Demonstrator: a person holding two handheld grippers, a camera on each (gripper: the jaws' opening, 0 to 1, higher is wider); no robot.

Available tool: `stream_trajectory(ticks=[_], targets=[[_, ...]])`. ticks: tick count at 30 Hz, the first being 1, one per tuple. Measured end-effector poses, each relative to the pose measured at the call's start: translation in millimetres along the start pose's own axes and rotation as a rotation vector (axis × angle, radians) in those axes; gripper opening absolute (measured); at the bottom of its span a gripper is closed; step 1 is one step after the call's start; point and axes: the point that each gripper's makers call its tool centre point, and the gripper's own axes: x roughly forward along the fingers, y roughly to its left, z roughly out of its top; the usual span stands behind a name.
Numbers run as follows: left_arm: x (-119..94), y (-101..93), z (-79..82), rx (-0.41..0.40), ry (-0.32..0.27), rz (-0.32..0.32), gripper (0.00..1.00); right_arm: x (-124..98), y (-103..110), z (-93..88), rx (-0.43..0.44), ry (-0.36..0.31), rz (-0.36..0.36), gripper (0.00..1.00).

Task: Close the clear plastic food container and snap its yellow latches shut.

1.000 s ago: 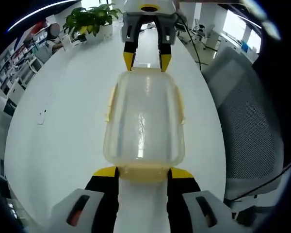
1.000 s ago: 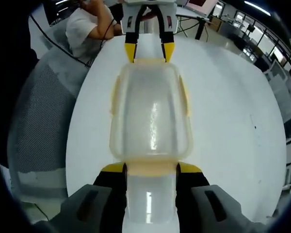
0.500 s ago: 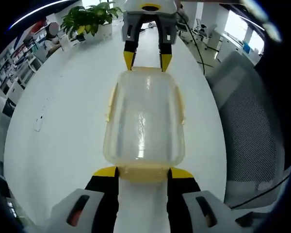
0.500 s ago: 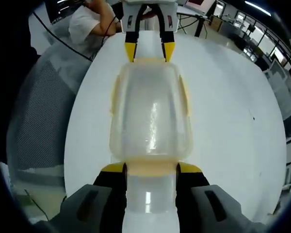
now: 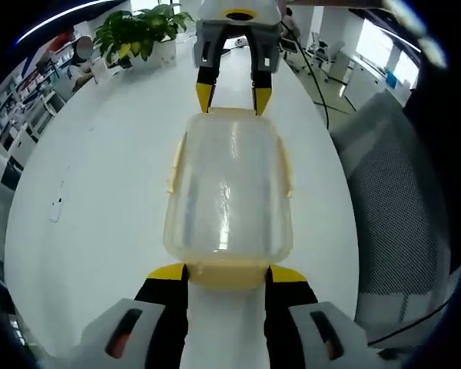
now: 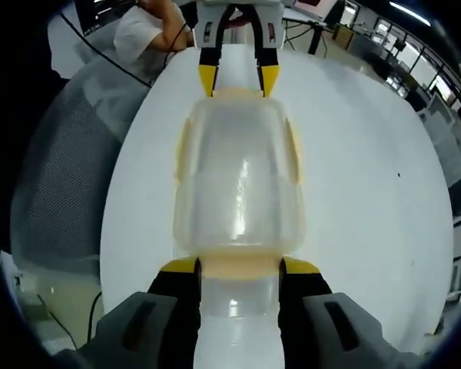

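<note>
The clear plastic food container (image 5: 229, 184) (image 6: 238, 177) has its lid on and hangs lengthwise between my two grippers over the white table (image 5: 100, 169). My left gripper (image 5: 227, 273) holds the yellow end latch (image 5: 227, 275) between its yellow-tipped jaws. At the far end of the left gripper view, my right gripper (image 5: 233, 100) meets the opposite end. In the right gripper view, my right gripper (image 6: 240, 267) clasps its own yellow end latch (image 6: 240, 265), and the left gripper (image 6: 238, 81) faces it. Yellow side latches (image 5: 173, 165) (image 6: 294, 154) lie along the long edges.
A potted plant (image 5: 142, 31) stands at the table's far end. A grey mesh chair (image 5: 399, 200) (image 6: 65, 177) sits beside the table edge. A small dark object (image 5: 55, 207) lies on the table. A person in a white shirt (image 6: 142, 38) is behind the chair.
The table, chair and plant have slid across both views while the container stays fixed between the jaws, so both grippers and the container have moved together. The grips are unchanged.
</note>
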Motion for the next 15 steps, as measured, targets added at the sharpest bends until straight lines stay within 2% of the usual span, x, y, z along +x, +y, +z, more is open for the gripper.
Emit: stream_trajectory(ticks=[15], targets=[[17,-0.4,27.6,0.008,-0.01,-0.009,0.33,-9,-1,-30.9,0.01,0.012,-0.003,0.36]])
